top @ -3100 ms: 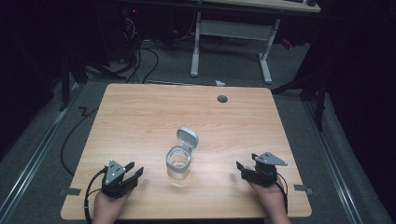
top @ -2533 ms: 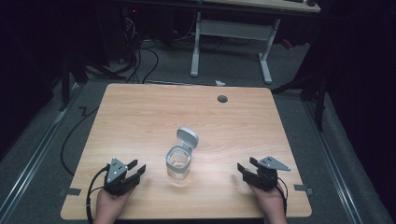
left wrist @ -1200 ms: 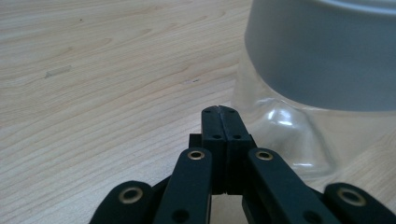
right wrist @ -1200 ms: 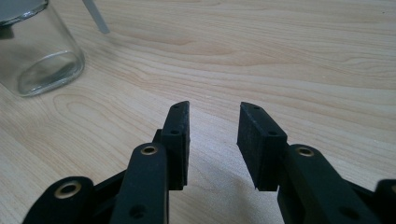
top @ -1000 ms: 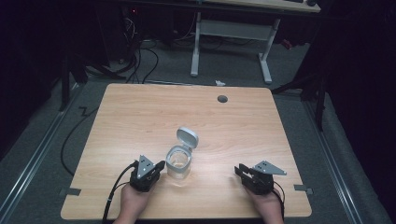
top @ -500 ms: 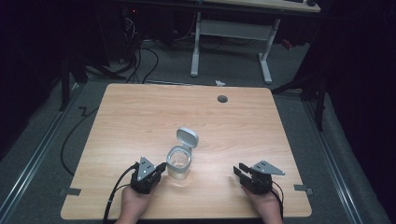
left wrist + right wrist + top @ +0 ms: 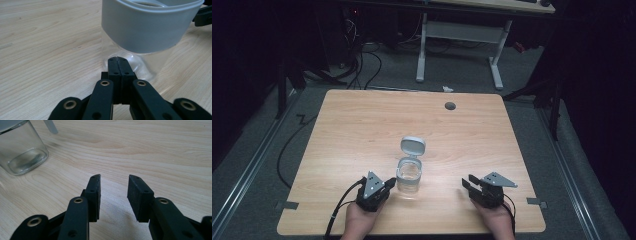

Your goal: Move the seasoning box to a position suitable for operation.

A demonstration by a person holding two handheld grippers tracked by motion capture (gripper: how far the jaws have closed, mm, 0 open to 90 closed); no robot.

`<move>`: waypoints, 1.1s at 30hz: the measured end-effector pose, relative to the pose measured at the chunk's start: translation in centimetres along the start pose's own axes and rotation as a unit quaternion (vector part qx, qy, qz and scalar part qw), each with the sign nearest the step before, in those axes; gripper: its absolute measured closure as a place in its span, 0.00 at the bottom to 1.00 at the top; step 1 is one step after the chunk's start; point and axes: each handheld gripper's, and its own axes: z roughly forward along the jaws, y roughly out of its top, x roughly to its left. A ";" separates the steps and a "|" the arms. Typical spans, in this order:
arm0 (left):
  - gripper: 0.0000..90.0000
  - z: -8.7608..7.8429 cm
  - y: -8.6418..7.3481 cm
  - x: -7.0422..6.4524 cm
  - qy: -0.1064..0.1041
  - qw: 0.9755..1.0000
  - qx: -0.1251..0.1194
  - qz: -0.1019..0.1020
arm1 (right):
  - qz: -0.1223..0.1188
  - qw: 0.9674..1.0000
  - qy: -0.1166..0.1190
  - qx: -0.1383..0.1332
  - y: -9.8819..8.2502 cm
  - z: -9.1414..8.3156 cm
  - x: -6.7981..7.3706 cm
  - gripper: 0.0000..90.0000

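Note:
A clear glass jar [image 7: 409, 176] with a grey collar and a flipped-open grey lid [image 7: 412, 146] stands near the table's front middle. My left gripper [image 7: 388, 183] sits just left of it, shut with nothing between its jaws, its tips almost touching the jar's base [image 7: 140, 67]. In the left gripper view the grey collar [image 7: 147, 27] looms right above the closed fingertips [image 7: 117, 61]. My right gripper [image 7: 469, 184] rests on the table well to the jar's right, open and holding nothing. The right gripper view has the jar [image 7: 21, 150] at upper left, away from the open gripper [image 7: 113, 185].
The wooden table [image 7: 362, 130] has a round cable hole [image 7: 450, 106] at the back right. A white desk frame [image 7: 459, 35] and cables lie on the floor beyond. Tape marks [image 7: 286, 205] sit at the table's front corners.
My left gripper has slid rightward along the table's front to the jar's side. The right gripper has shifted slightly left. The jar has not moved.

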 end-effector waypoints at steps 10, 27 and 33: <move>1.00 0.1 -0.4 -0.8 -0.012 1.000 0.004 0.002 | -0.004 1.000 0.003 -0.001 0.1 0.0 0.2 0.69; 0.98 -0.3 -0.8 -0.8 -0.018 1.000 0.012 0.006 | -0.012 1.000 0.005 -0.007 0.3 -0.1 0.4 0.70; 0.98 -1.5 -1.1 -1.3 -0.033 0.999 0.013 0.001 | -0.022 0.999 0.006 -0.025 1.1 -0.1 1.3 0.72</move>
